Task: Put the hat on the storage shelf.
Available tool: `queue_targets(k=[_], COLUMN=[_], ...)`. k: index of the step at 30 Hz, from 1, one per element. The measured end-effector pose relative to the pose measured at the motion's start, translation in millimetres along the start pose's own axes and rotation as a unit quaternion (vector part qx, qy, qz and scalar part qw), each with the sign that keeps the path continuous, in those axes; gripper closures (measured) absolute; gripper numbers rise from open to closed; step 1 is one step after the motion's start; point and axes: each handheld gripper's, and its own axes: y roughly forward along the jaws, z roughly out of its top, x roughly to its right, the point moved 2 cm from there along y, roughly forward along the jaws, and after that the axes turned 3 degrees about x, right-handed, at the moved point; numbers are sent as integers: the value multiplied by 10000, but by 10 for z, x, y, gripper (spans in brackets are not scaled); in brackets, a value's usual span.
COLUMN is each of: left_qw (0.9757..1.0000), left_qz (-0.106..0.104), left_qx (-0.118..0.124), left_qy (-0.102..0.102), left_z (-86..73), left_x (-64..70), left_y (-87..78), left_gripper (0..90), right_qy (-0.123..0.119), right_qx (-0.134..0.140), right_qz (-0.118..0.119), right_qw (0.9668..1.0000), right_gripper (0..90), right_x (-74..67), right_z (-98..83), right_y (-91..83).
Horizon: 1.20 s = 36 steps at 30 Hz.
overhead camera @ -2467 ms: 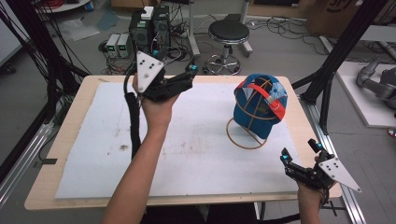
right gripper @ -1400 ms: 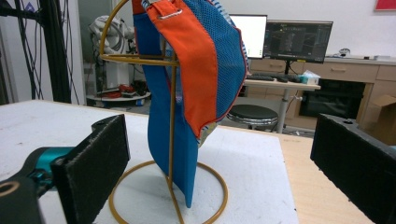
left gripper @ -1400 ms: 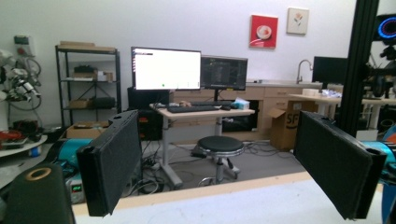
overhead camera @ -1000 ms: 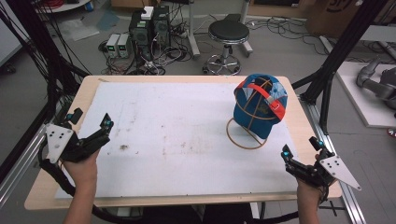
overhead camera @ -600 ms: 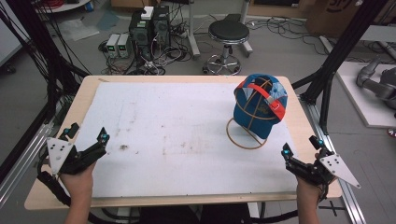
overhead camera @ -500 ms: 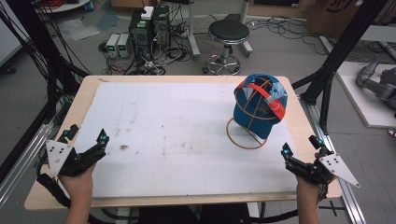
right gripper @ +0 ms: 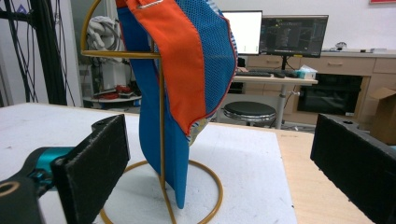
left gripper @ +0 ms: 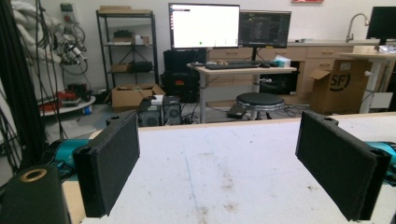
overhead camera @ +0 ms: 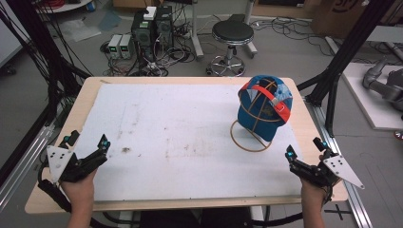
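A: Left gripper (overhead camera: pixel 86 151) is back at the near left corner of the bench (overhead camera: pixel 190 80), pulled off the far edge where it was a couple of seconds ago. Jaws wide, nothing between them but bare white mat (left gripper: pixel 224 177).

B: Right gripper (overhead camera: pixel 304 154)?

A: Hasn't shifted. Near right corner, jaws wide and empty. The cap (right gripper: pixel 187 65) hangs on its wire stand (right gripper: pixel 161 196) straight ahead of those jaws, a bit toward the left one, not touching either.

B: And from the left jaws?

A: Well apart, off past the right-hand jaw, across the bench.

B: So both hands parked, cap (overhead camera: pixel 263 110) on the stand (overhead camera: pixel 250 141).

A: Looks that way. I'd read it as the placing done and the hands retreated, or a reset before a fresh grab. Can't tell from here how firmly the cap sits on the wire hoop; the orange strap (right gripper: pixel 180 60) side faces the right gripper view and hides the crown.

B: Next reach is the right gripper's, then.

A: Likely. It's the near one.
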Motion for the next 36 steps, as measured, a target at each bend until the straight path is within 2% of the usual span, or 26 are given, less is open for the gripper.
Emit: queue_targets(k=[6,14,16,27,36], left_qw=[10000,9999,9999,9999,9998], left_qz=[-21,-113,-122,-76,-91], left_qx=[25,101,59,54,144], left_qy=[-8,-18,-25,-91,-135], left_z=[1,14,7,1,17], left_x=[-5,32,28,-12,-20], left_y=[-9,-9,-7,-24,-36], left_gripper=[141,135,135,134,134], right_qy=[57,-12,-23,6,29], right_qx=[-18,-8,-10,-28,19], right_qz=[-4,71,79,136,161], right_qw=[10000,10000,10000,9999,9999], right_gripper=[42,42,42,42,42], right_x=[17,-36,-43,-55,-65], right_z=[-6,17,13,6,15], right_y=[4,-6,0,14,22])
